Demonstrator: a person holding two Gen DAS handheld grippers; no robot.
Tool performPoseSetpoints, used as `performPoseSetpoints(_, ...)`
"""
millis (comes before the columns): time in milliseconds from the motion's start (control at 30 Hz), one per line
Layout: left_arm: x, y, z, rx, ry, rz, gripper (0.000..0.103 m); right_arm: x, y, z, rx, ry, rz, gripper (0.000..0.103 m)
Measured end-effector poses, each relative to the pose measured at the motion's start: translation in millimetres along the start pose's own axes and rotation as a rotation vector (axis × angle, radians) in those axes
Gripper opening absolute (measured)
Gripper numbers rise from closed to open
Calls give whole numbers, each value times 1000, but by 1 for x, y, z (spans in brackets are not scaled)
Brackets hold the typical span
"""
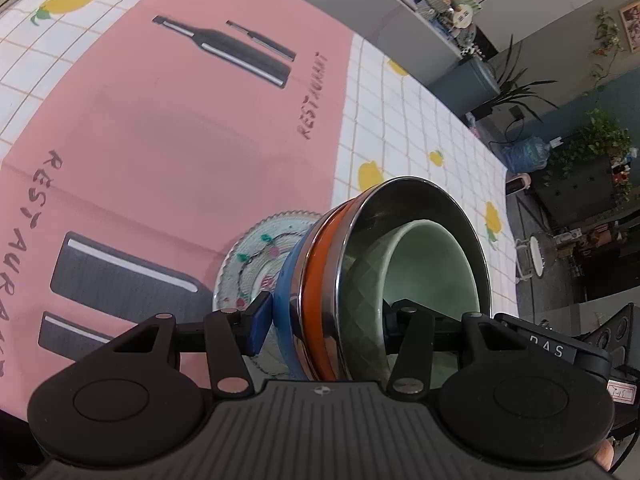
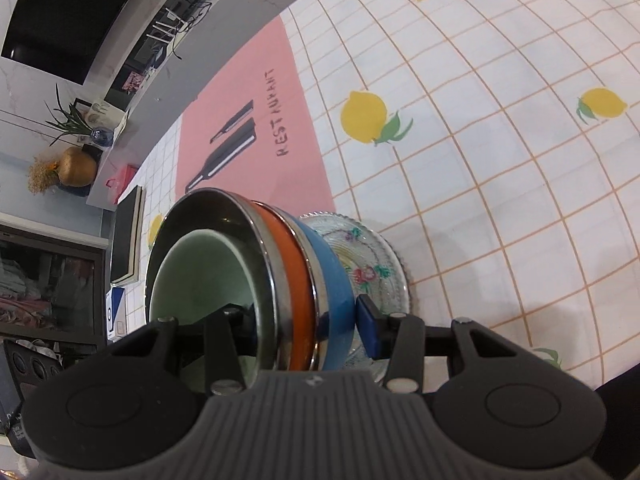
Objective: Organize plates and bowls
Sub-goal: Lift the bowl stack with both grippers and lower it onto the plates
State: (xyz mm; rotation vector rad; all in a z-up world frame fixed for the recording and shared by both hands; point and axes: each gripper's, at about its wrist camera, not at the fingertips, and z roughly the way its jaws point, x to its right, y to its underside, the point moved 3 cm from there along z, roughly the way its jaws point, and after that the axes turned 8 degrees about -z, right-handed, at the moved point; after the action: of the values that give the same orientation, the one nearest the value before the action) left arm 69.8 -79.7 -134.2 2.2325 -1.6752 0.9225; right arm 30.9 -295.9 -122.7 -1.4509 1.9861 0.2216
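Both my left tool (image 1: pixel 324 330) and right tool (image 2: pixel 304 326) clamp the bowl stack (image 1: pixel 360 280) at frame centre; next, I judge, a level set-down.

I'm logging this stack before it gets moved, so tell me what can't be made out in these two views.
- Left wrist: the inner finger of the left gripper is hidden by the green bowl.
- Right wrist: the right gripper has its inner finger hidden likewise.
- Both views: the bottom of the glass plate, hidden by the blue bowl and the gripper bodies.
- How the bowls nest inside the steel bowl.
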Motion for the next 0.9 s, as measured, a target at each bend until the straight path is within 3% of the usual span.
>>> performPoseSetpoints(233, -11, 1, 6, -14, -35, -18, 55, 4, 3, 16, -33, 3, 10, 44)
performPoseSetpoints(600, -7, 2, 5, -11, -37, 23, 56, -5, 2, 11, -14, 42, -51, 47)
performPoseSetpoints(667, -7, 2, 5, -7, -35, 21, 57, -8, 1, 8, 7, 64, -79, 56)
performPoseSetpoints(767, -8, 1, 2, 18, -39, 11, 67, -10, -1, 3, 35, 106, -102, 69)
performPoseSetpoints(900, -4, 1, -10, 52, -32, 35, 68, -9, -2, -6, 66, 92, -103, 69)
